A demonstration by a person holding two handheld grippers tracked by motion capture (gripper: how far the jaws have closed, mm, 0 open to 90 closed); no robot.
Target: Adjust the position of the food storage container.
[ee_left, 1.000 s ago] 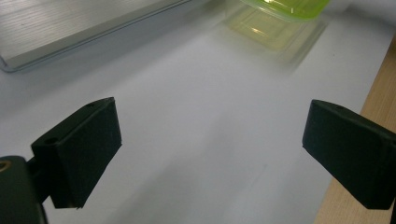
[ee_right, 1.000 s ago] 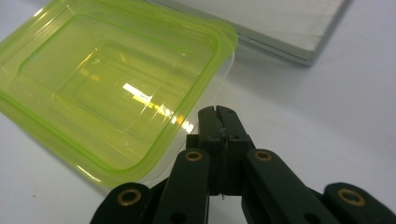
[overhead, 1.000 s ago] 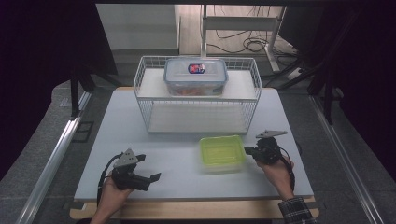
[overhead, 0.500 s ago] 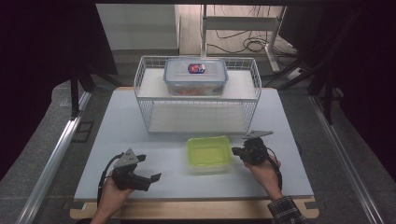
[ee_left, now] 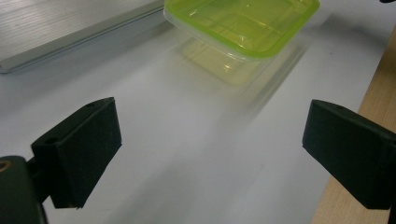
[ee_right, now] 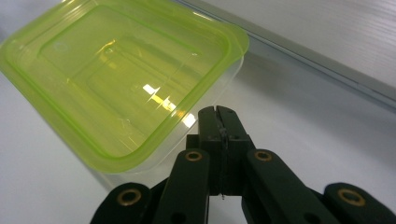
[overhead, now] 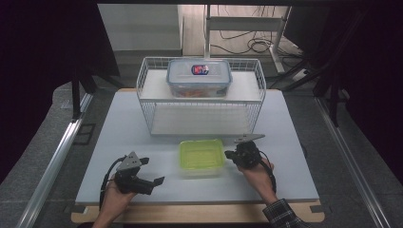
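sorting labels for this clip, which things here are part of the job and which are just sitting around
In the job:
- green-lidded container
- right gripper, jaws shut, against the container's side
- left gripper, jaws open, facing the container

Just lying about:
- wire basket
- clear lidded box on top of the basket
- cables on the floor

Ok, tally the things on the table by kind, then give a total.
Lidded plastic food containers: 2, a green-lidded clear one and a blue-grey clear one.
White wire basket shelf: 1.
Black hand-held grippers: 2, left, right.
Total: 5.
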